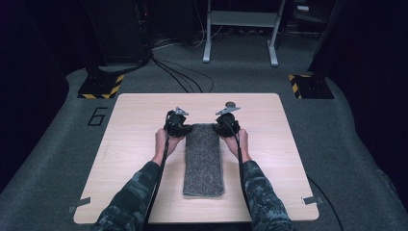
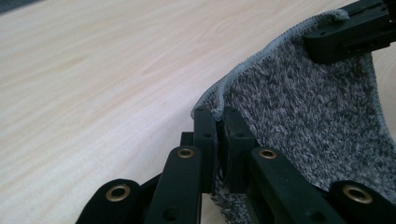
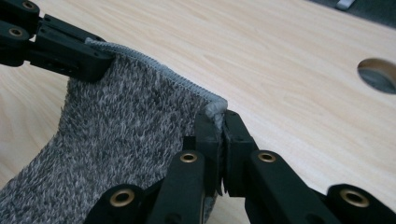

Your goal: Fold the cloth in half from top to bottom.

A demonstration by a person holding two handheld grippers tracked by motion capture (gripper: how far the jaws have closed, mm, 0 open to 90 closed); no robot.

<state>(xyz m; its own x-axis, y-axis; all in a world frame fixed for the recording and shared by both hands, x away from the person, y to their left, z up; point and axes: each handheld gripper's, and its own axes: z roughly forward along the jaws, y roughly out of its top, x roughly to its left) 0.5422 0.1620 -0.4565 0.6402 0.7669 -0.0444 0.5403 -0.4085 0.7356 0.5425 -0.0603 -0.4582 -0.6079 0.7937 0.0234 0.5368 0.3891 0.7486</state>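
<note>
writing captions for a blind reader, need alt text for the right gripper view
The right gripper is shut on one far corner of a grey towel, lifting its edge off the wooden table. The left gripper pinches the other corner at upper left.

folded grey towel (image 1: 203, 159) lengthwise on table, far corners lifted

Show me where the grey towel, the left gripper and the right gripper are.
grey towel (image 1: 204, 166): high view, middle of its folded body.
left gripper (image 2: 218, 116): left gripper view, between its fingertips.
right gripper (image 3: 218, 116): right gripper view, between its fingertips.
</note>
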